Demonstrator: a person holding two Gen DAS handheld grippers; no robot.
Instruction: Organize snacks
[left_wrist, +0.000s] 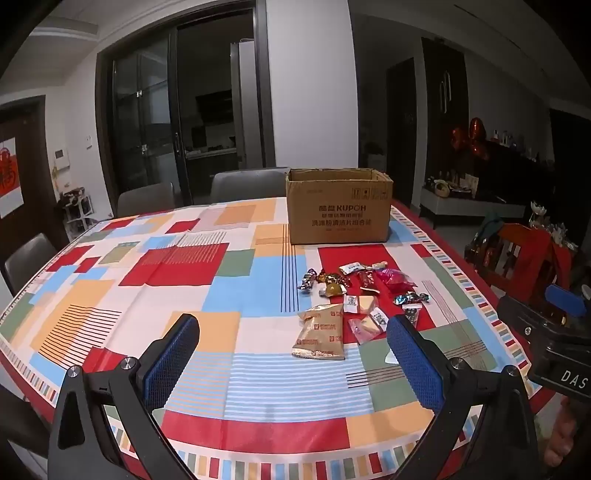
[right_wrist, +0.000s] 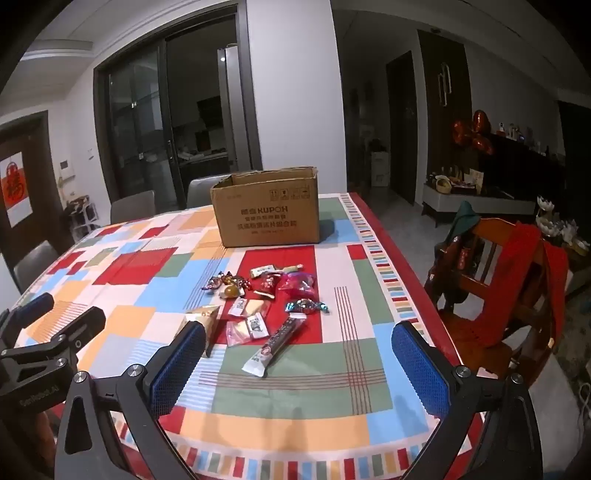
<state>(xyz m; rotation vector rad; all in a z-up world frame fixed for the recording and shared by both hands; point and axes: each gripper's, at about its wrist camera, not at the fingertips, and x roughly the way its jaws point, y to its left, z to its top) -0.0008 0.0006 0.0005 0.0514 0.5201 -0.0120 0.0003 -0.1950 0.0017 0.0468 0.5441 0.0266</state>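
In the left wrist view my left gripper (left_wrist: 291, 354) stands wide open with nothing between its blue pads, low in the frame above the patterned tablecloth (left_wrist: 110, 295); the snacks lie in a loose scatter right of centre, and nearest me is the tan biscuit packet (left_wrist: 319, 331), which I judge light, puffed and crinkly, best pinched across a flat sealed edge so the biscuits inside are not crushed; beyond it the foil-wrapped candies (left_wrist: 321, 280) look small and slippery, likely to squirt out unless taken across the middle; the cardboard box (left_wrist: 339, 206) sits open-topped at upper centre, well apart from the pile, and nothing stands between them; my right gripper's body shows at the right edge. In the right wrist view my right gripper (right_wrist: 299, 363) is likewise spread open and empty; the long stick packet (right_wrist: 275, 341) lies just ahead at centre, slim and fairly stiff, easiest gripped across its width; the pink bag (right_wrist: 297, 282) looks soft; a wooden chair (right_wrist: 502, 288) stands off the table's right edge, clear of my path, I think.
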